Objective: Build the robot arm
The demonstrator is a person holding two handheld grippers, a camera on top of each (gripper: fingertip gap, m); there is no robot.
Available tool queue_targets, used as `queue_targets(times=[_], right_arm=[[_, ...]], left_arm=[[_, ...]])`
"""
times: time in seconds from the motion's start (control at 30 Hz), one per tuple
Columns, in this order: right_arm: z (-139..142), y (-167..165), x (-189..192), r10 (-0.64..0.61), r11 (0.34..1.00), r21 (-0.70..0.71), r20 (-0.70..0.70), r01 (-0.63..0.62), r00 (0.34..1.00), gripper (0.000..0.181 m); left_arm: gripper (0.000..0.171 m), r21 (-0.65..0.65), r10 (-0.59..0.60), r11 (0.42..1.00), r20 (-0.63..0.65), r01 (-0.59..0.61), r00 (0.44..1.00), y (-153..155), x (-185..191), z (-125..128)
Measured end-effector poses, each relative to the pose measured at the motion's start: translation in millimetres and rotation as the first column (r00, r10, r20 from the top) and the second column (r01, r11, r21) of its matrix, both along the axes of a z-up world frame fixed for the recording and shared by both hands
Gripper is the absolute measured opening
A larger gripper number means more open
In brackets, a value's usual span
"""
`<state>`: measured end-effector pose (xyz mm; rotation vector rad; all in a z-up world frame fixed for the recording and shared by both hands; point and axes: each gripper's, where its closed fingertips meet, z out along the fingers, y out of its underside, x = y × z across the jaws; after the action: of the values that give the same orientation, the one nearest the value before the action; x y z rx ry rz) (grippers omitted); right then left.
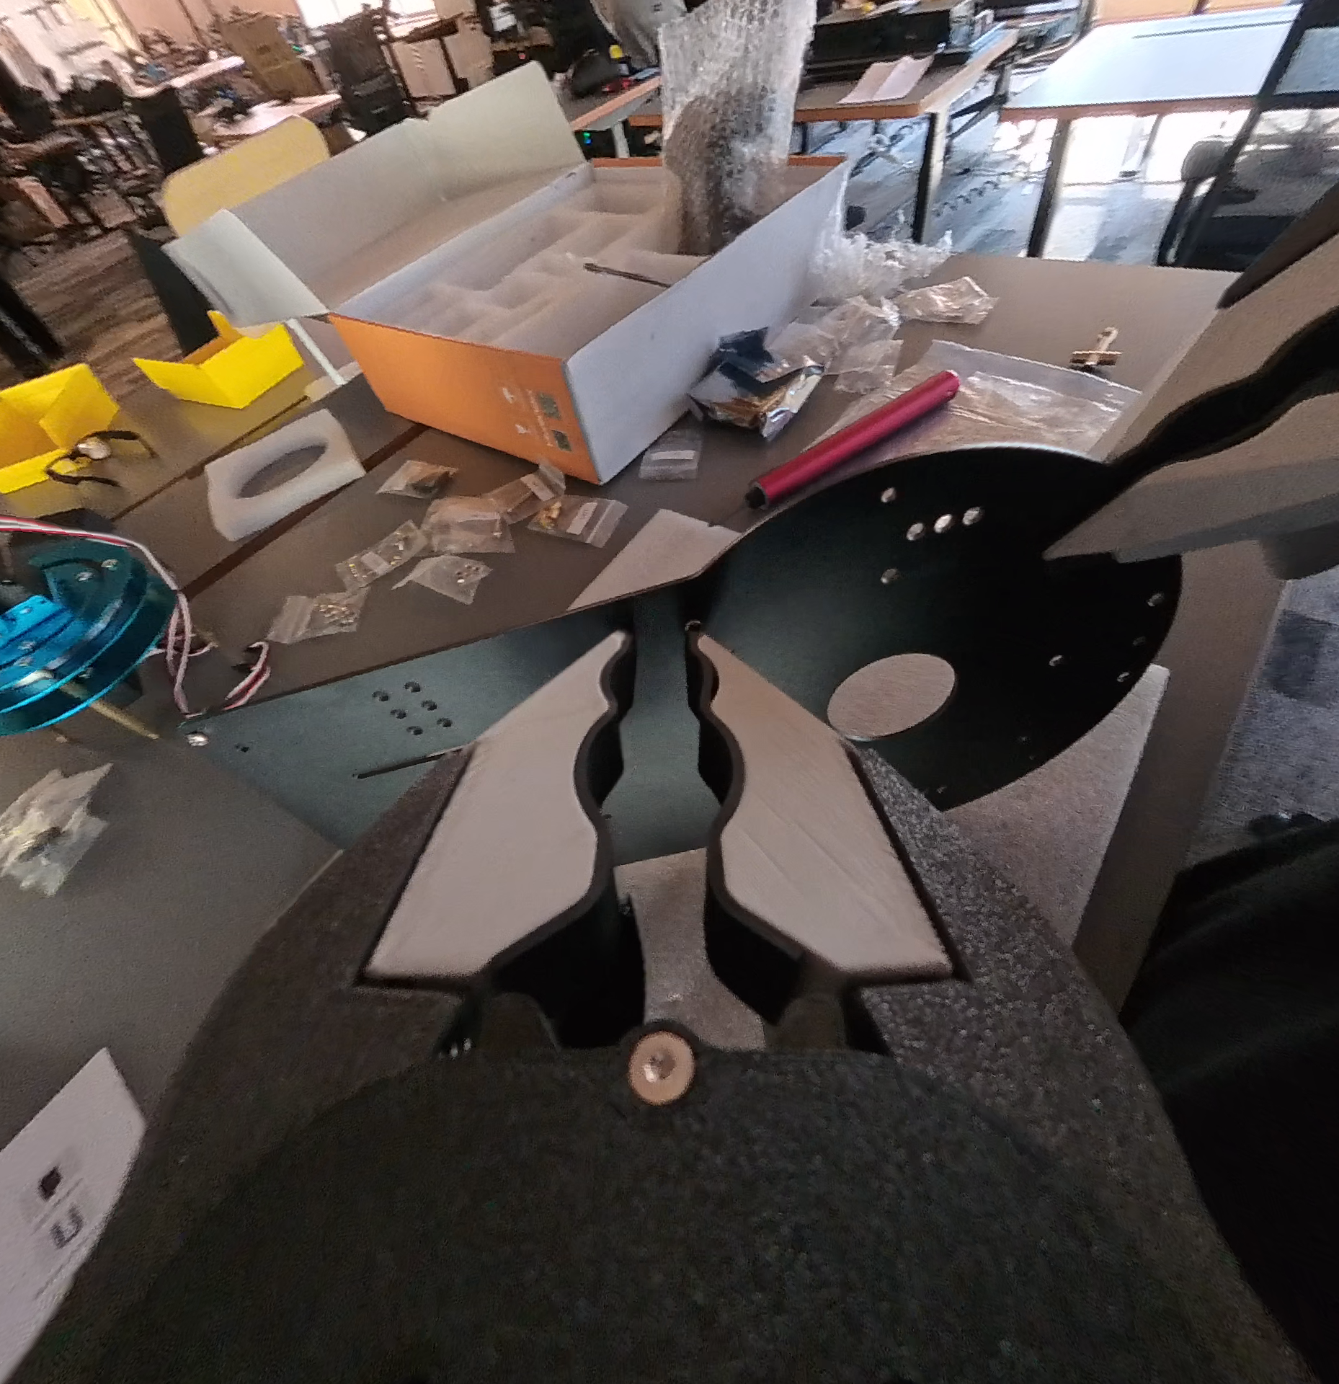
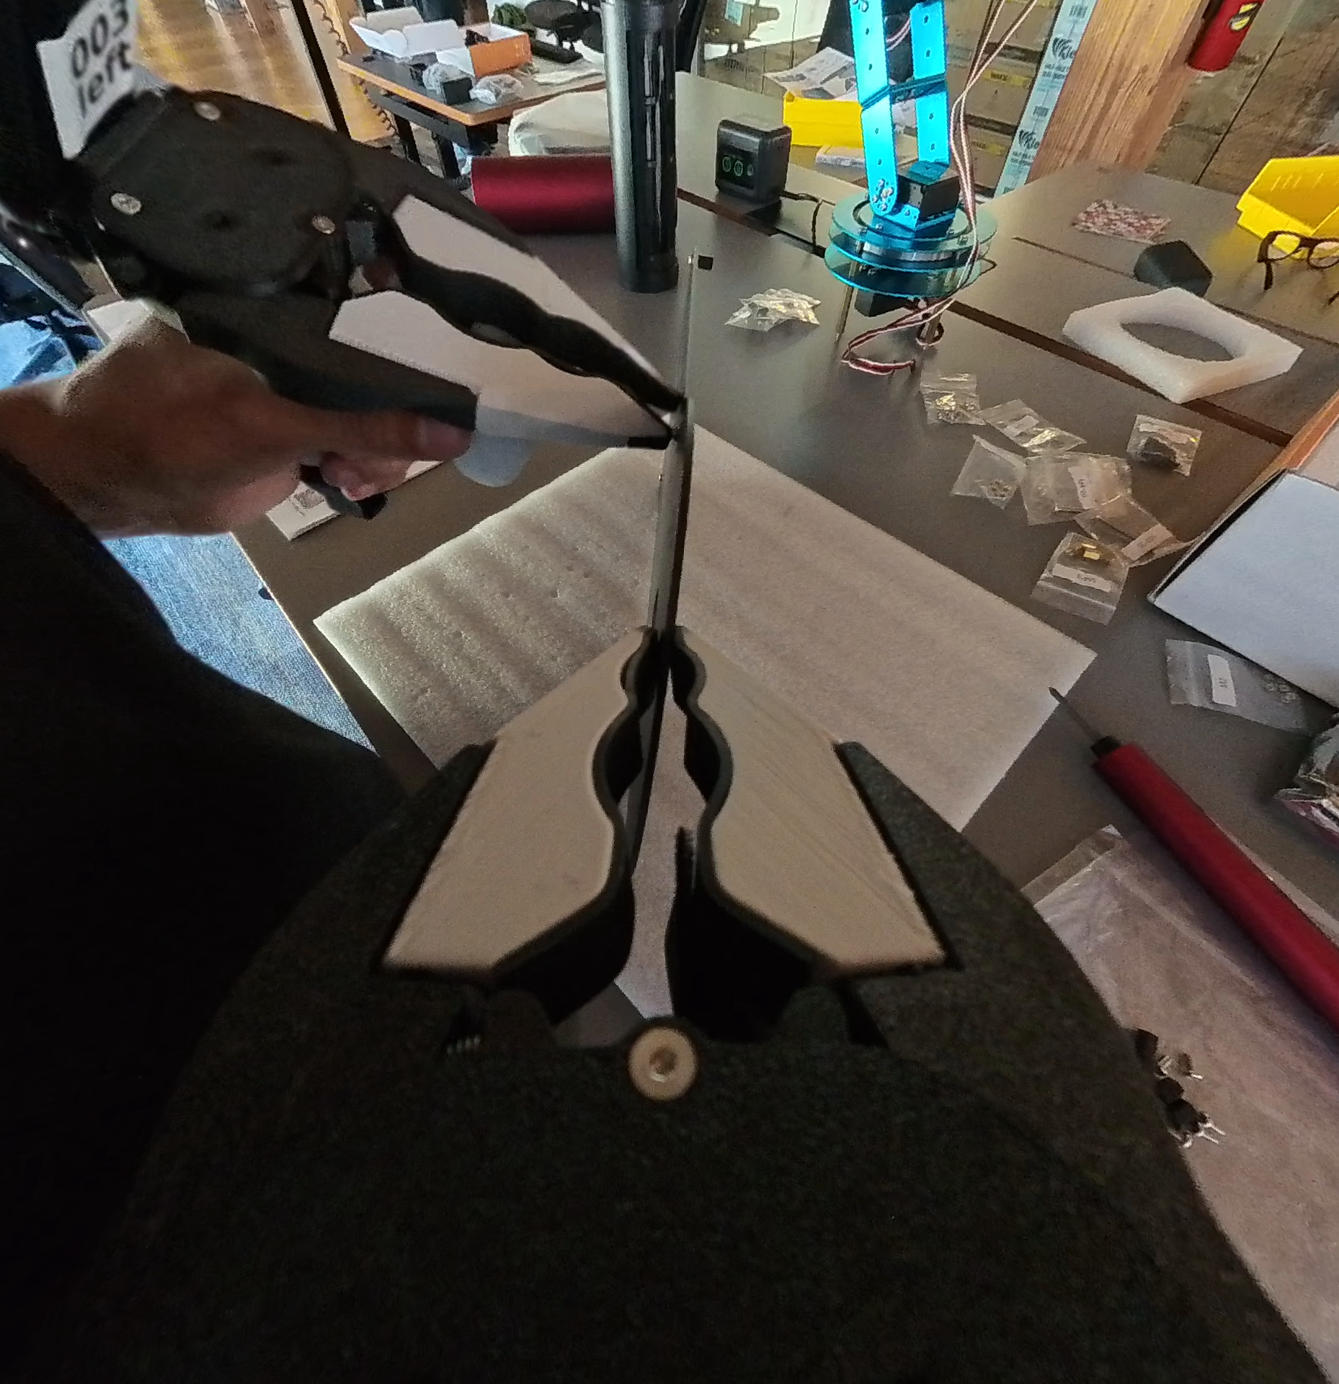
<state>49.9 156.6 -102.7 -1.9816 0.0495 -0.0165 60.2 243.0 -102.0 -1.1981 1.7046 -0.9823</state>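
Both grippers are pinching one thin black metal plate (image 1: 951, 636) held on edge above a white foam sheet (image 2: 801, 599) on the grey table (image 1: 165, 899): the left gripper (image 1: 657, 636) is closing its pale fingers (image 1: 517, 809) on the plate's near edge, while the right gripper (image 2: 663, 636) is clamping the edge beside its round, hole-dotted end. A red tube (image 1: 854, 438) is lying just beyond the plate, with small plastic bags (image 1: 457, 539) and an open orange box (image 1: 547, 314) farther off, and a blue robot base (image 1: 60, 636) is standing at the far left
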Motion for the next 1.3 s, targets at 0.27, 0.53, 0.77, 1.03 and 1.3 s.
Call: queue_targets(times=[0.27,0.53,0.77,1.03,1.3], right_arm=[[-0.4,-0.4,0.9,0.008,1.0,-0.008,0.007,-0.008,1.0,0.001],[-0.2,-0.3,-2.3,0.045,0.999,-0.018,0.029,-0.044,0.999,0.001],[-0.3,-0.4,-4.5,0.055,0.998,-0.027,0.053,-0.054,0.997,0.001],[-0.1,-0.2,-2.3,0.036,0.999,0.002,0.037,-0.036,0.999,0.001],[0.2,0.1,-7.5,0.048,0.999,-0.002,0.059,-0.048,0.997,0.001]], left_arm=[[0.048,0.29,0.02,0.956,0.093,-0.046,0.995,15.4,4.7,11.0],[0.044,0.336,-0.321,0.864,-0.204,0.374,0.925,12.9,9.6,0.7],[0.044,0.258,-0.485,0.685,-0.537,0.681,0.691,2.2,-4.0,-16.1],[0.05,0.078,-0.564,0.678,-0.583,0.731,0.585,-1.7,-8.7,-8.5],[0.047,-0.047,-0.602,0.65,-0.642,0.759,0.475,2.2,-7.5,-10.7]])
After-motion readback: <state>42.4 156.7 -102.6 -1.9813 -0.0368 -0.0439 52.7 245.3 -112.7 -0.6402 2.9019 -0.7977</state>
